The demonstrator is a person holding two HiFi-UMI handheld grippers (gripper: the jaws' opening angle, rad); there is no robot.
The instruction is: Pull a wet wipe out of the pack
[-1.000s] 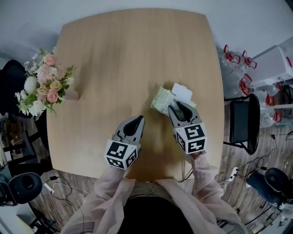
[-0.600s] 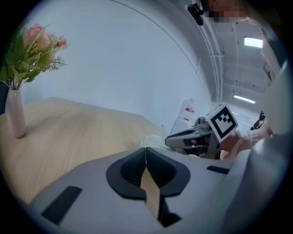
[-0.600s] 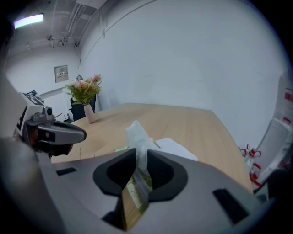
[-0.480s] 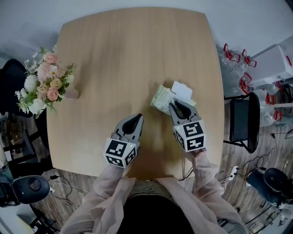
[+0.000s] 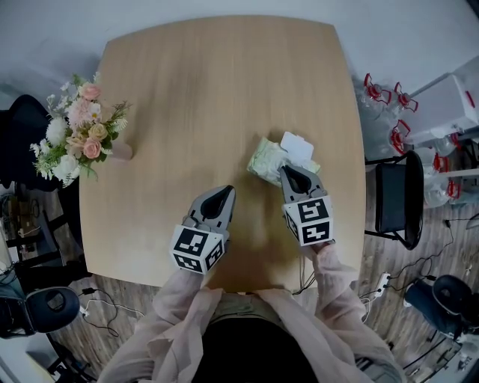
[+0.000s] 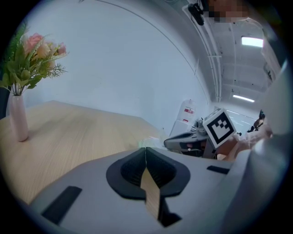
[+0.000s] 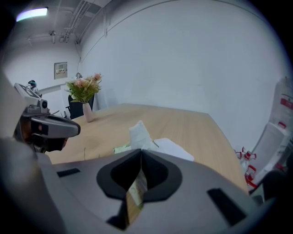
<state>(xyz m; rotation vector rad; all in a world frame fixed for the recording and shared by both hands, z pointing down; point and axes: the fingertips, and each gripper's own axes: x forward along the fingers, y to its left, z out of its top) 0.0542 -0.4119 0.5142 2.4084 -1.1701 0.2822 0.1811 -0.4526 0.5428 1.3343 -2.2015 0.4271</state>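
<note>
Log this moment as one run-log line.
right tongs: just closed on wet wipe atop pack | left tongs: shut, empty, above table | wet wipe: not yet pulled out

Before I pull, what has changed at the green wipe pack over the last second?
The right gripper has just closed its jaws, apparently pinching the white wet wipe sticking up from the green soft wipe pack. The pack and the shut left gripper stayed put.

Bright even light from ceiling strip lamp [image 7: 32, 13], soft shadows, fisheye-warped dark edges, blurred foreground
</note>
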